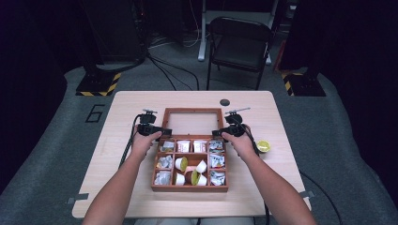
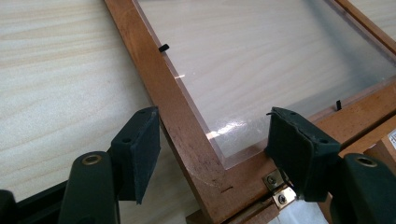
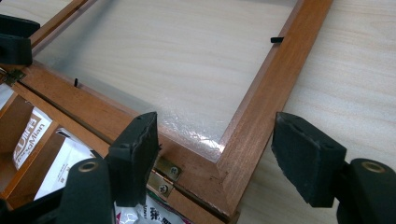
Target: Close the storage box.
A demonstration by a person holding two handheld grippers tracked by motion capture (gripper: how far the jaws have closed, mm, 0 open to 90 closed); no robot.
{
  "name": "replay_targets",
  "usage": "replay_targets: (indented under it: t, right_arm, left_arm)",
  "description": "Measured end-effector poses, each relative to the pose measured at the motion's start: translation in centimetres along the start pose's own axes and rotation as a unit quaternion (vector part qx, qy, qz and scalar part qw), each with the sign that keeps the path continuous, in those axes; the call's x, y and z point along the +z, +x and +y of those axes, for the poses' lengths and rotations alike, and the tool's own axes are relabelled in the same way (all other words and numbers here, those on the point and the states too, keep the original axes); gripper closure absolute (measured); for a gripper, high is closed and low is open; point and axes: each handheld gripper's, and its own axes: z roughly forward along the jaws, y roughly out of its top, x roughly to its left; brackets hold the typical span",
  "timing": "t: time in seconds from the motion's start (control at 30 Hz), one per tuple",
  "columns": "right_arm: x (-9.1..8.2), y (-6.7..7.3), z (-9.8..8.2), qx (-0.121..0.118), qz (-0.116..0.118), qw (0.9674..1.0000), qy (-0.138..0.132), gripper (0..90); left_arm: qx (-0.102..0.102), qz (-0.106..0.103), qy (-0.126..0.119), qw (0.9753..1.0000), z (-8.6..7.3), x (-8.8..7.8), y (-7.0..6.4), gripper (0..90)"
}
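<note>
Both grippers sit at the hinge line of the wooden box [image 1: 189, 188], one per rear corner of the flipped-open lid [image 1: 193, 110].

Left gripper [image 2: 212, 149]: jaws apart, straddling the lid's near-left corner. One pad is off the outer edge of the side rail over bare table [image 1: 122, 178]; the other is above the clear pane near the brass hinge [image 2: 277, 186]. No pad presses the wood, so nothing is held.

Right gripper [image 3: 229, 156]: the mirror case on the near-right corner. Its jaws are apart, with one pad inside near the other hinge [image 3: 164, 177] and one outside the rail. There is a gap on both sides, so no grip.

Key relation: the lid lies flat on the table beyond the box, long axis running left-right, hinged along its near edge. Each side rail runs away from its gripper, between the jaws. Each hand is on its own corner, so it's symmetric and neither is nearer.

My read: a close means swinging the lid up and back toward the person over the compartments. That needs both rails pinched first.

Clearance:
- Far side of the lid is open tabletop, with a small dark disc [image 1: 225, 102] just beyond it, off the swing arc.
- Green-topped cup [image 1: 263, 146] is right of the box, beside the right hand, clear of the lid.
- Cups and packets inside look below the rim, though I can't confirm that.
</note>
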Motion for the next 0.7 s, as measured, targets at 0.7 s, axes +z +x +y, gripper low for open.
replay_targets:
  t: [0.7]
  right_arm:
    - [0.45,-0.55,-0.13,0.014,0.009,0.9999,0.001,29.6]
  left_arm:
    - [-0.030,-0.017,-0.015,0.9993,-0.59,0.40,0.72,35.3]
